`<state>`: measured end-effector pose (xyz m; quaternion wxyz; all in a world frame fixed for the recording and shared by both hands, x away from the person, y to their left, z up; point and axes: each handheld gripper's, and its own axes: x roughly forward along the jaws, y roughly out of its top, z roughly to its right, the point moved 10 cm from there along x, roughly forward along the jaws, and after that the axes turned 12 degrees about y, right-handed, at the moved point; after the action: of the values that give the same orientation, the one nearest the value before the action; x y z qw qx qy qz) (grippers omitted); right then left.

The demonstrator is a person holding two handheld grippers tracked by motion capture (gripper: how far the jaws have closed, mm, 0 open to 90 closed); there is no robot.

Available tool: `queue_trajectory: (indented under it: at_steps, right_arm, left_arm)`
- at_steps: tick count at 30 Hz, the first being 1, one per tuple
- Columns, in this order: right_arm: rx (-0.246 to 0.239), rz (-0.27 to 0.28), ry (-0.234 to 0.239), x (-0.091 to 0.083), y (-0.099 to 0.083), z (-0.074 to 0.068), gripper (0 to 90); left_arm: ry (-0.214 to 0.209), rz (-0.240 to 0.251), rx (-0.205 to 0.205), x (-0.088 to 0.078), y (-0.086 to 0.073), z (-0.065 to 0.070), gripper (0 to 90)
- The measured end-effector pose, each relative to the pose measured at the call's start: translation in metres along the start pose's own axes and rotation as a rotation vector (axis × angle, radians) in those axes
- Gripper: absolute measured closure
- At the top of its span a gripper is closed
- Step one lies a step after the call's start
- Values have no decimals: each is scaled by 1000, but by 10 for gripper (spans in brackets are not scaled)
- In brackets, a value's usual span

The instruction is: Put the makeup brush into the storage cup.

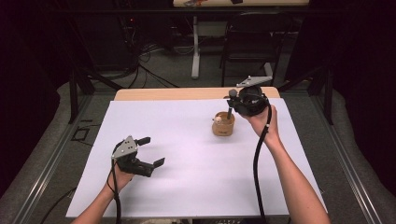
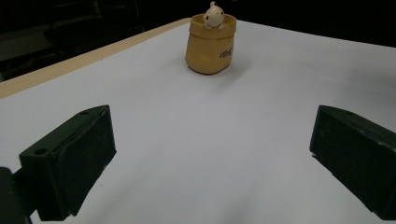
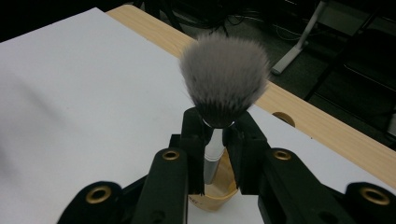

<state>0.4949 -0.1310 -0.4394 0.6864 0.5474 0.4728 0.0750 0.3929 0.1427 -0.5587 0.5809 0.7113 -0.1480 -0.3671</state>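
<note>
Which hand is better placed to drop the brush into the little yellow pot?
Right. Its hand-held gripper is shut on the brush just above the pot; the left hand-held gripper is open, far off.
</note>
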Motion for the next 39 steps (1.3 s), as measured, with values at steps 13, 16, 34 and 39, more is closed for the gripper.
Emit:
queue_trajectory:
  at_steps: [13,16,34,39]
  right_arm:
    - [9,-7,-17,9,-2,7,771]
    - [10,-6,-19,12,-2,8,771]
    - [9,-32,-33,25,-6,13,771]
    - [11,-37,-36,28,-7,15,771]
  left_arm:
    - [-3,2,1,0,0,1,4]
    - [5,1,2,0,0,0,4]
    - [1,2,1,0,1,0,4]
    - [-2,0,0,0,0,0,4]
